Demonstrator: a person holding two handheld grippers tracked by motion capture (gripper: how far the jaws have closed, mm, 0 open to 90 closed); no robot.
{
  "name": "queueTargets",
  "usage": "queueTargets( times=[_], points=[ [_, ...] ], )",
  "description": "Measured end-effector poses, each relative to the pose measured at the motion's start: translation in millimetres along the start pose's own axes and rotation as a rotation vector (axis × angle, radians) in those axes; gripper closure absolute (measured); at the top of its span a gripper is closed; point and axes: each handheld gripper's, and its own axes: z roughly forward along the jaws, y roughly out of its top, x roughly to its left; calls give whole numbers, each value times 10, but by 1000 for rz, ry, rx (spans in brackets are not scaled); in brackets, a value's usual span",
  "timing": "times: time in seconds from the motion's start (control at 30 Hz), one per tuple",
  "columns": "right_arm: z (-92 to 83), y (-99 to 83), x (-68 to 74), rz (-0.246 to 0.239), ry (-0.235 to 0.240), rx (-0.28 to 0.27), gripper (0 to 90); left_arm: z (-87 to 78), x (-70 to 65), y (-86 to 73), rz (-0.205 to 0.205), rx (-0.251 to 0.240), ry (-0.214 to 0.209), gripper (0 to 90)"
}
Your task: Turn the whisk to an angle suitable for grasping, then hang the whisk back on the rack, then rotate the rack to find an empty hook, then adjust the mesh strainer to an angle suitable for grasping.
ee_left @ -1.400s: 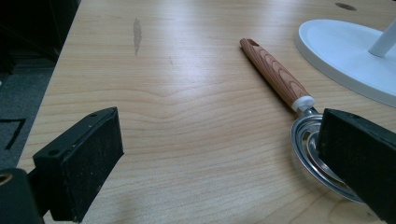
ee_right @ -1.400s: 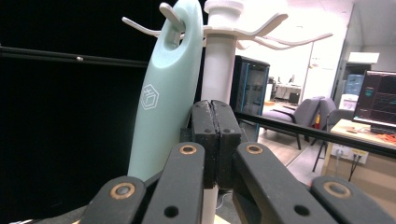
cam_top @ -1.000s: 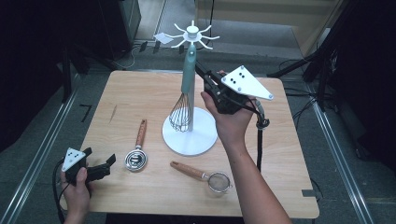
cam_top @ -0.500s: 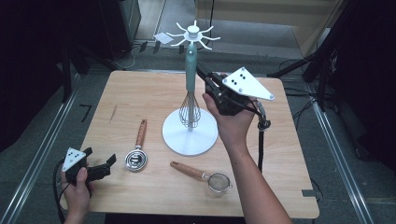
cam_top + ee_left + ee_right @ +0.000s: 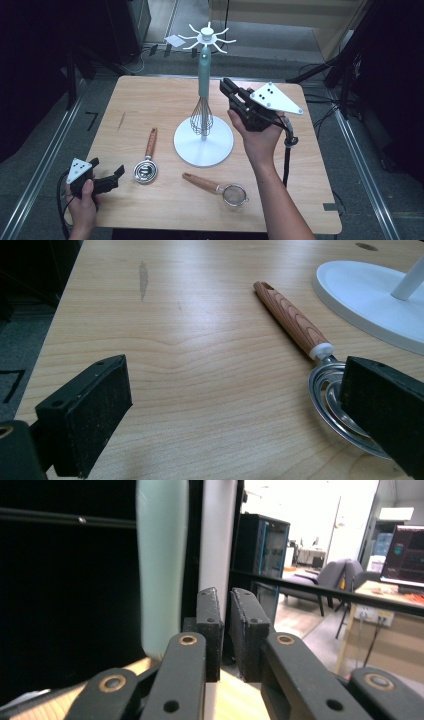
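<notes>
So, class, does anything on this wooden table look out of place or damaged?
Nothing looks damaged. The mint-handled wire whisk hangs on the white hook stand, while two wooden-handled utensils lie loose on the table.

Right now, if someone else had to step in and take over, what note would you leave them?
Right gripper: up beside the whisk, jaws a narrow gap apart and just opening, nothing between them.
Left gripper: open, low at the near left of the table, holding nothing.
Things: the whisk looks hung on the stand, along its pole. A coil whisk lies just ahead of the left gripper; a strainer lies in front of the stand.
Done: whisk up, it seems.
Left: probably draw the right gripper clear, then hang the coil whisk and strainer.
</notes>
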Motion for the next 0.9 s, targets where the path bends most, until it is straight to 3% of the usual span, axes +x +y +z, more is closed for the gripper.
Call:
queueTargets(
  times=[0.3,0.37,0.77,0.9],
  points=[
    [-245,-330,-122,-20,-18,123,719,-2,-7,1,7,2,3,9],
    [-327,-426,-122,-18,4,160,681,-1,-9,0,7,-2,3,9],
    [-561,-877,-94,-21,19,301,610,-7,-23,-2,19,-4,9,9],
    [-634,-1005,-67,-25,21,357,588,-7,-43,-4,41,3,16,9]
  ],
)
